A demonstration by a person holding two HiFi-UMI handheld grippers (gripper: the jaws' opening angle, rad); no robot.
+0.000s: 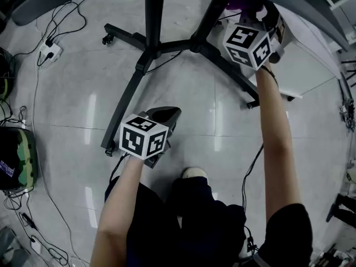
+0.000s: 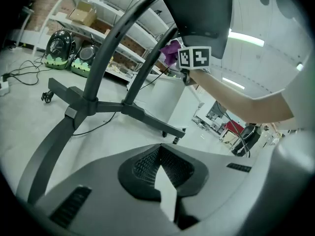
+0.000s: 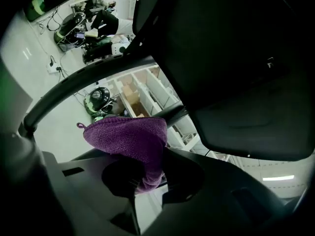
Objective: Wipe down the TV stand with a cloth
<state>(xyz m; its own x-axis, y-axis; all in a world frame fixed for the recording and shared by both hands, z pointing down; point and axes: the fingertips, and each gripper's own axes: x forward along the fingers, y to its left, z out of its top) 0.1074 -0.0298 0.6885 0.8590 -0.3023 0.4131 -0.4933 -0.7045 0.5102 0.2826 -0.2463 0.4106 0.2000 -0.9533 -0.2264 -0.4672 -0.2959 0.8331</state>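
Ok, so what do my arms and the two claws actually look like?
The left claw has a light grey shell with black ribbed pads; the right claw looks darker in its own view. Each carries a marker cube, left and right, white with black squares. The right arm wears a short black sleeve; no sleeve shows on the left arm.

We see the left gripper (image 1: 166, 114) just beside the TV stand (image 1: 125, 100); the right gripper (image 3: 150, 178) lies farther back, rightward, with the cloth (image 3: 129, 135) between its jaws.

Purple knitted cloth (image 1: 240, 3) barely peeks from behind the right gripper (image 1: 253, 38); uprights of the black metal TV stand (image 1: 154, 15) run off the head view's top edge.
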